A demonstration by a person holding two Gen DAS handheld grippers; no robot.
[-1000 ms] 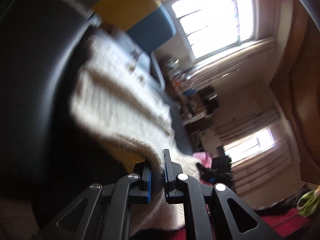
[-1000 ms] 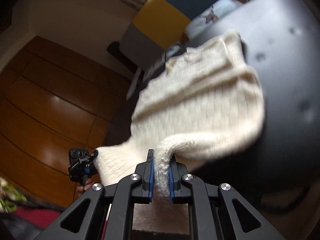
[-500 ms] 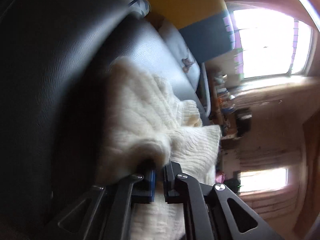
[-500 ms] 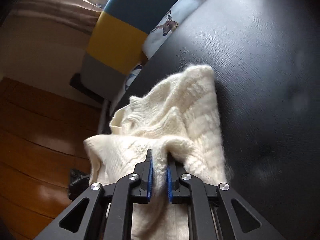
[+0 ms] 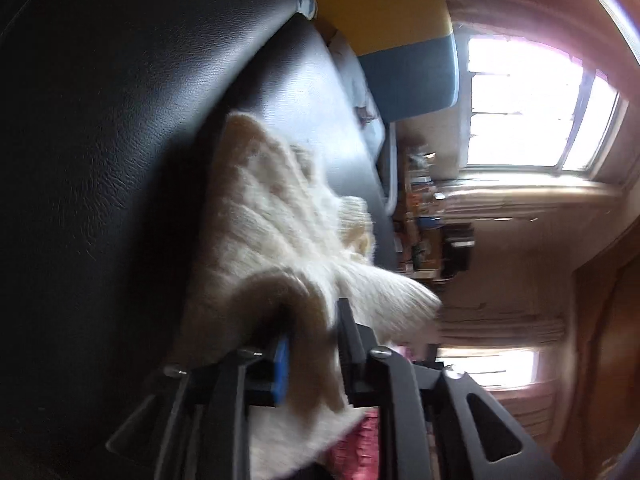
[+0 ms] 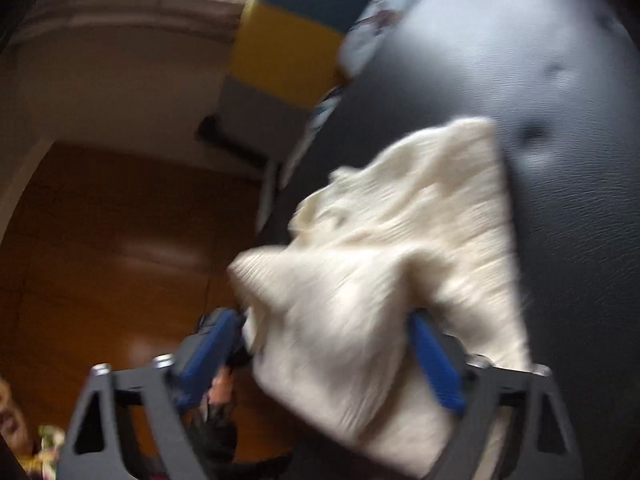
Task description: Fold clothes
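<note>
A cream knitted sweater lies bunched on the black leather sofa seat. My left gripper stands open at the sweater's near edge, with a fold of knit loose between its fingers. In the right wrist view the same sweater lies crumpled on the sofa, one corner hanging off the seat edge. My right gripper is wide open, its blue pads far apart on either side of the sweater's near part. The picture is blurred.
A yellow, blue and grey block cushion stands at the sofa's far end, also in the left wrist view. Brown wooden panelling lies left of the sofa. A bright window, cluttered shelves and red fabric lie beyond.
Both grippers were shut on the sweater and carried it down onto the sofa seat. Now both have opened, the right one wide, and the sweater rests on the seat.
</note>
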